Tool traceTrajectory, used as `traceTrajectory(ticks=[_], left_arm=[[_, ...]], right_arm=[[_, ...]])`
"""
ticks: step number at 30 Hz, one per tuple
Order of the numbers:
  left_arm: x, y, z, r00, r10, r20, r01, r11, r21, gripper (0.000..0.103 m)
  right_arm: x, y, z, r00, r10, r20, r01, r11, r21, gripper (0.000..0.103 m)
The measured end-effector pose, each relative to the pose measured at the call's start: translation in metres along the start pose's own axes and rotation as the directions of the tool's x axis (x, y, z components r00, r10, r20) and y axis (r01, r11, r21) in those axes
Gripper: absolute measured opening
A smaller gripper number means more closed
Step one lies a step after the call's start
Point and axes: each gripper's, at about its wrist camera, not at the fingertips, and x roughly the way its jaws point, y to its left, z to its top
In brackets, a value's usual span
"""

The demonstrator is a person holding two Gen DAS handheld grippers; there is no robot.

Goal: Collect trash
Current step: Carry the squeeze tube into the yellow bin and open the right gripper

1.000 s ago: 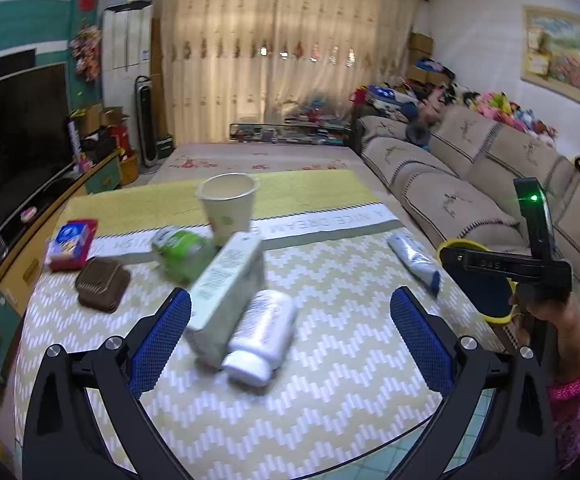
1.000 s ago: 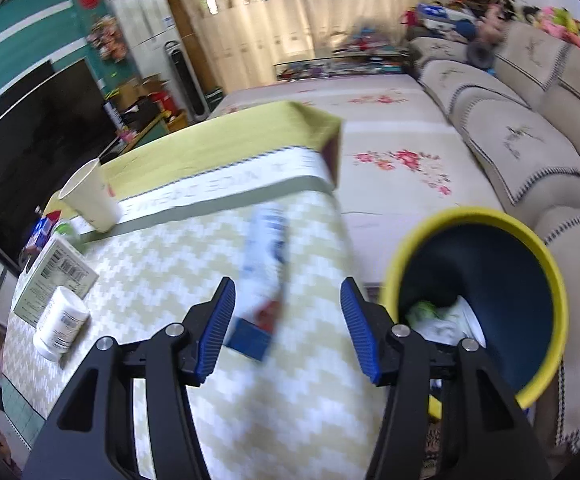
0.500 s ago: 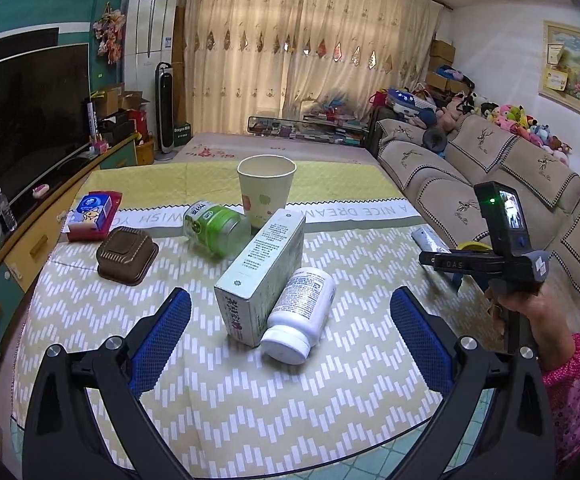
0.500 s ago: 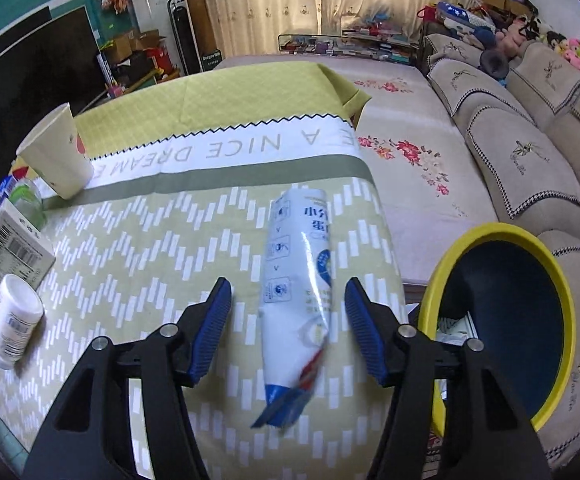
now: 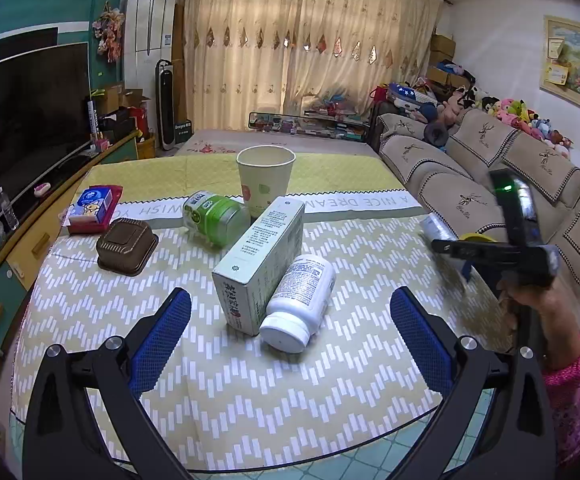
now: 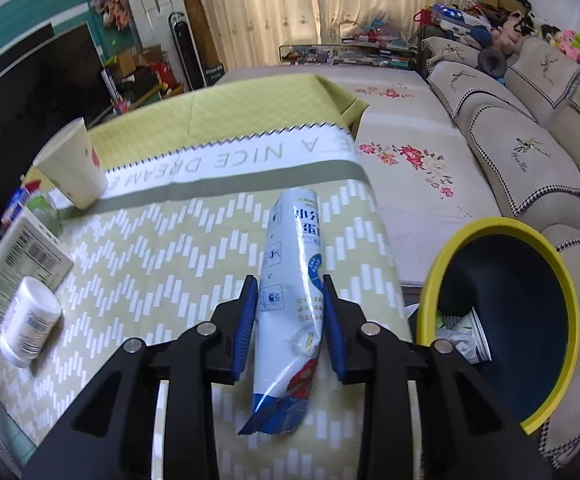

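Now the right gripper (image 6: 290, 320) squeezes the long snack wrapper (image 6: 291, 280) pointing away; the yellow trash bin (image 6: 501, 320) waits right beside. Left gripper (image 5: 290, 344) gapes, empty.

You face cream curtains (image 5: 309, 52) glowing with daylight, a beige sofa (image 5: 469, 168) along your right wall, a dark television (image 5: 22, 108) left, and teal floor tiles (image 5: 369, 456) below.
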Motion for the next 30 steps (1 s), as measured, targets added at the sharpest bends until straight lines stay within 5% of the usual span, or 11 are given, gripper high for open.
traceTrajectory(ticks=[8,17,26,30], left_arm=[[0.007,-0.005,-0.002,1.000,-0.009,-0.020,0.009,1.000,0.004,0.098],[0.016,-0.015,-0.003,0.999,-0.024,-0.041,0.025,0.999,0.029,0.098],[0.022,-0.025,-0.005,0.998,-0.030,-0.057,0.033,0.998,0.054,0.098],[0.023,-0.024,-0.005,0.997,-0.033,-0.063,0.037,0.998,0.054,0.098]], right_arm=[[-0.029,-0.057,0.000,0.997,-0.058,0.047,0.053,0.994,0.096,0.031],[-0.022,-0.143,-0.017,0.986,-0.169,-0.009,0.166,0.957,0.237,0.031],[-0.007,-0.173,-0.029,0.974,-0.220,-0.053,0.226,0.934,0.277,0.032],[-0.007,-0.177,-0.031,0.974,-0.223,-0.046,0.227,0.928,0.295,0.044]])
